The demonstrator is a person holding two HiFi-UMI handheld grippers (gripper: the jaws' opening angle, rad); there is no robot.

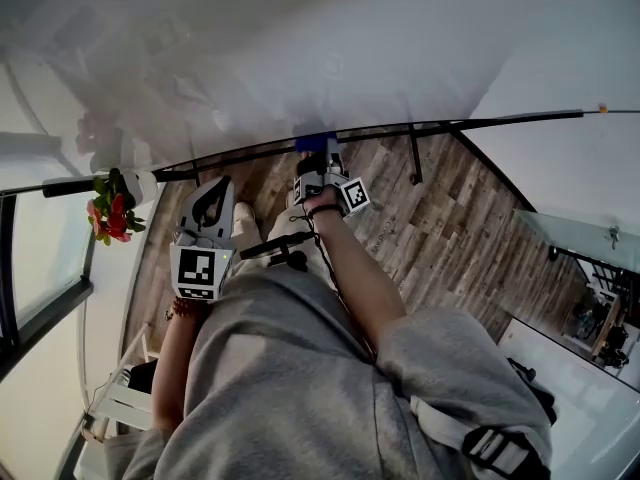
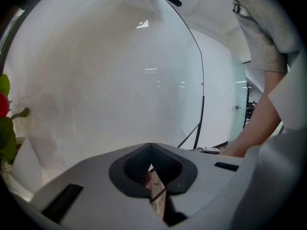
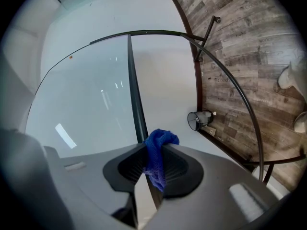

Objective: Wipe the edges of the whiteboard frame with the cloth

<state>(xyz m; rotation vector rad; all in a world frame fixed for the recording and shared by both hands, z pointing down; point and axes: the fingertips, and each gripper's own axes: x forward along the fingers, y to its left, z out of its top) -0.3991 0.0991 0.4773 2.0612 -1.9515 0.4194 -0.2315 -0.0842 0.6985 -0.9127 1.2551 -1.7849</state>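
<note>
The cloth (image 3: 162, 139) is deep blue, of a loose knitted weave, and crumpled into a small bunch. The right gripper (image 3: 153, 148) is clamped on it. Its two jaws press the middle of the bunch, a rounded tuft stands out past the tips, and a short end hangs down between the grey jaws.

In the right gripper view the tuft sits right at the black frame (image 3: 135, 99) of the whiteboard (image 3: 81, 104), at the place where the bar goes out of sight behind the gripper — whether it really touches the bar I cannot tell. In the head view the same blue spot lies on the lower edge of the frame, about in the middle of its length. The person's right hand (image 1: 322, 204) is just behind the gripper.

The whiteboard is glossy and white, with pale reflections of lamps on it. Its frame is thin and dark, and a dark leg (image 1: 415, 158) goes from it down to the wooden floor (image 1: 450, 228).

The left gripper (image 2: 151, 146) has its jaws together, the tips meeting, with nothing between them — only a strip of the floor shows through the gap lower down. It is held to the left of the right gripper and points toward the board. Near the left end of the frame there are red flowers (image 1: 112, 213) with green leaves.
</note>
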